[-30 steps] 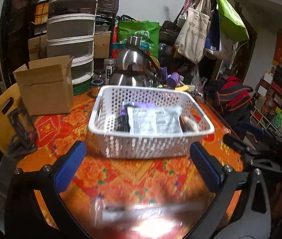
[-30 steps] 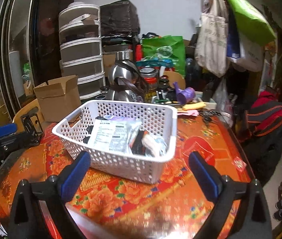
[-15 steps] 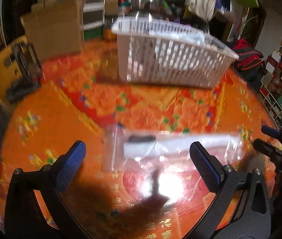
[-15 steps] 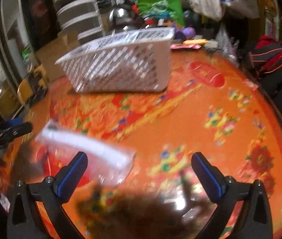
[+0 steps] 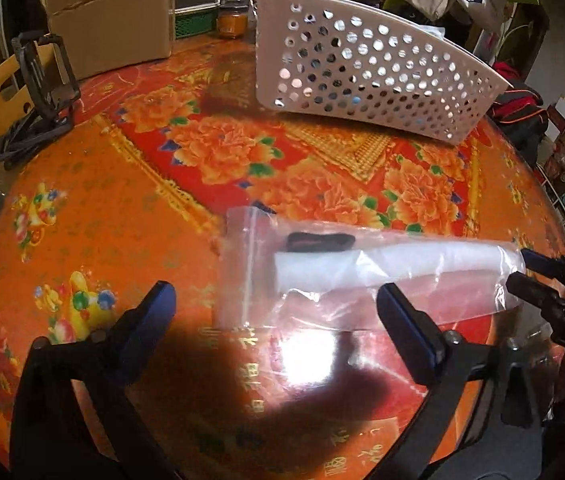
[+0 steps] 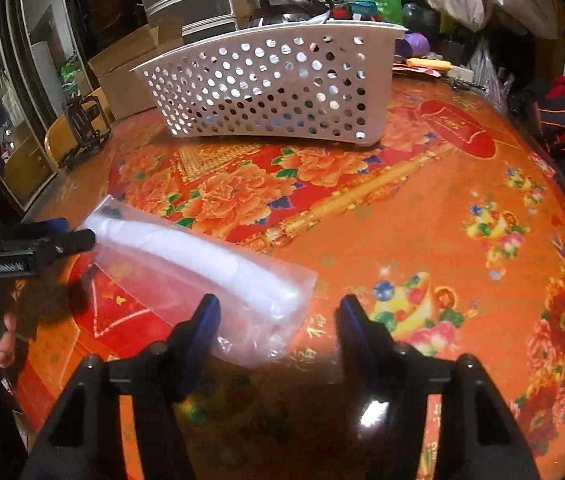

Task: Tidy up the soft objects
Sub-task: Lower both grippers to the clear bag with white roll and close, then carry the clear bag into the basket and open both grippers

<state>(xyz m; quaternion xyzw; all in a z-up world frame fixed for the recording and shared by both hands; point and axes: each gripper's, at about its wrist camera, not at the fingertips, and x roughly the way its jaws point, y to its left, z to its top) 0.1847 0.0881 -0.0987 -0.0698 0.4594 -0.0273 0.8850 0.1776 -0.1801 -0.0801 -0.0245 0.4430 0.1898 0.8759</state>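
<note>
A: While the round table under its orange-and-red flowered cloth (image 5: 82, 208) fills both views, what stands on it?
B: A white perforated plastic basket (image 5: 366, 80) at twelve o'clock, well apart from the grippers.
A: And the soft thing?
B: A clear plastic bag with a white roll inside (image 5: 362, 276) lies flat on the cloth, nearer than the basket.
A: The left gripper (image 5: 278, 312)?
B: Fingers wide, closing slightly, the bag's left end between them, not pressed.
A: The right gripper (image 6: 278, 316)?
B: Half open and closing, the bag's right end between its blue pads, at ten o'clock; I see no firm pinch.
</note>
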